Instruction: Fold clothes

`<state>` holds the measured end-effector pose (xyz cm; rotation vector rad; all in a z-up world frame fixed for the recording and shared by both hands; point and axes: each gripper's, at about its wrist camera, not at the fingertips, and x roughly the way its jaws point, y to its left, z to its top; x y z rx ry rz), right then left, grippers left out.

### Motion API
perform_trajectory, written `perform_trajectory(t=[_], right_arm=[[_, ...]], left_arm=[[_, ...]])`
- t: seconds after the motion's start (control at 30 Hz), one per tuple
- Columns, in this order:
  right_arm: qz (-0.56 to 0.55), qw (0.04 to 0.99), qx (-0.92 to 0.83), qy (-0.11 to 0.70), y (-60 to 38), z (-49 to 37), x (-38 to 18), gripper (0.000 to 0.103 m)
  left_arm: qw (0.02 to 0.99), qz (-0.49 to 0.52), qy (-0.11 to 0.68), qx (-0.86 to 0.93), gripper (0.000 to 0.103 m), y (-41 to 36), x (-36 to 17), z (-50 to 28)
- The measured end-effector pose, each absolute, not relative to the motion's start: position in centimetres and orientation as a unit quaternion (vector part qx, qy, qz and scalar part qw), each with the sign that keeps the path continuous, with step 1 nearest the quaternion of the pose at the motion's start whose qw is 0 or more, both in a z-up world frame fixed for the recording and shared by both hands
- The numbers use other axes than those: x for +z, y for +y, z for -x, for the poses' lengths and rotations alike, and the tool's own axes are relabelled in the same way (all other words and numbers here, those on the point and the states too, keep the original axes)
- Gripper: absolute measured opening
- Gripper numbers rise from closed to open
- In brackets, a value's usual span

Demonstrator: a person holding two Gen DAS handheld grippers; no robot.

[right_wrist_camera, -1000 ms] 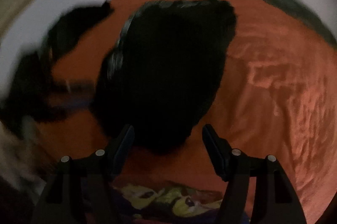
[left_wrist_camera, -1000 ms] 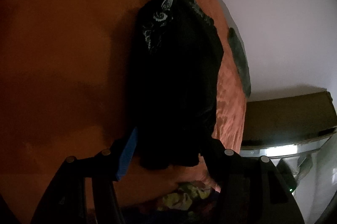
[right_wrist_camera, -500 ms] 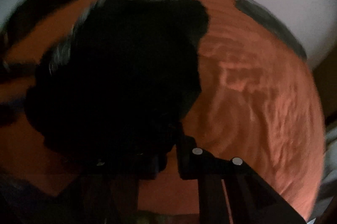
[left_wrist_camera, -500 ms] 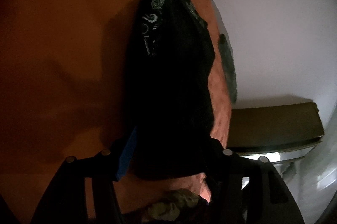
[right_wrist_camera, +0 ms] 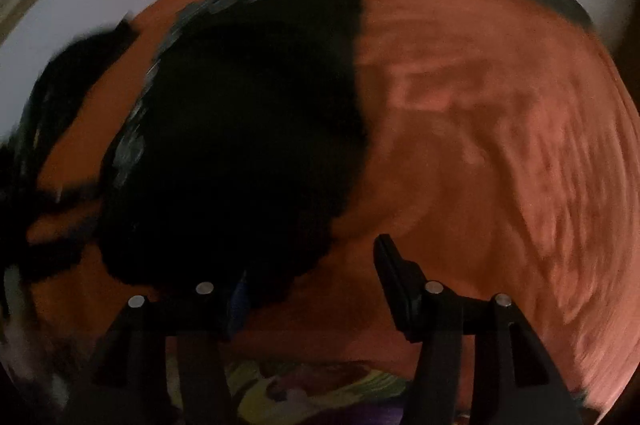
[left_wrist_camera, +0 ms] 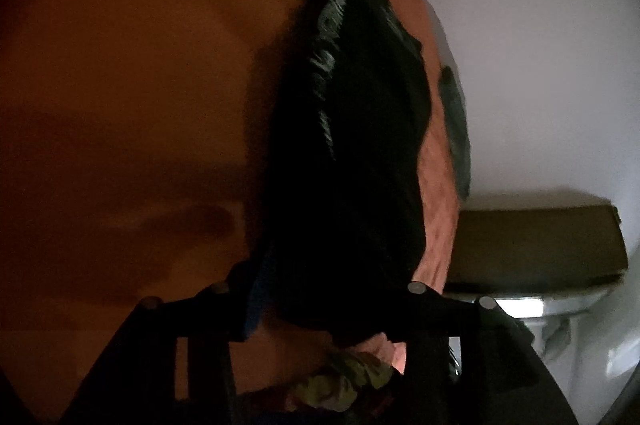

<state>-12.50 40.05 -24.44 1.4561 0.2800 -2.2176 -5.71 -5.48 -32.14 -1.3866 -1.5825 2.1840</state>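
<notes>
Garment: one, black, with pale print along an edge, lying bunched on the orange bedspread. Soft, light and limp by the look of it; best taken at a hem corner. Right gripper: one, fingers spread, empty. Left gripper: one, fingers apart astride the near hem; grip cannot be told. Colourful cloth: one, near edge.

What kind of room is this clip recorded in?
Probably a dim bedroom. A black garment lies on a wide orange bedspread that runs up to a plain white wall, with a brown box beside it.
</notes>
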Motion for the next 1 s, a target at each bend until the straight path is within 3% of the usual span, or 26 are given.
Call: perform_trajectory(t=[0.07, 0.17, 0.37, 0.47, 0.57, 1.0], right_arm=[[-0.556, 0.26, -0.777, 0.141, 38.8, 11.6, -24.6, 0.055], [-0.577, 0.279, -0.756, 0.136, 39.1, 10.9, -23.9, 0.055], [-0.6, 0.289, -0.745, -0.034, 41.2, 13.6, -22.2, 0.056], [-0.606, 0.281, -0.735, -0.113, 42.0, 15.0, -22.3, 0.059], [-0.622, 0.255, -0.724, -0.157, 42.2, 16.7, -23.5, 0.06], [-0.632, 0.214, -0.725, -0.174, 41.6, 16.5, -23.6, 0.06]], left_arm=[[0.039, 0.451, -0.519, 0.725, 0.047, -6.1, -31.8, 5.3], [0.049, 0.444, -0.526, 0.723, 0.048, -6.0, -31.5, 5.7], [0.061, 0.467, -0.504, 0.724, 0.054, -4.4, -31.2, 6.6], [0.045, 0.479, -0.502, 0.719, 0.065, -4.3, -31.2, 6.4], [0.049, 0.473, -0.509, 0.718, 0.065, -4.2, -31.1, 6.3], [0.076, 0.453, -0.526, 0.715, 0.065, -4.7, -29.9, 5.7]])
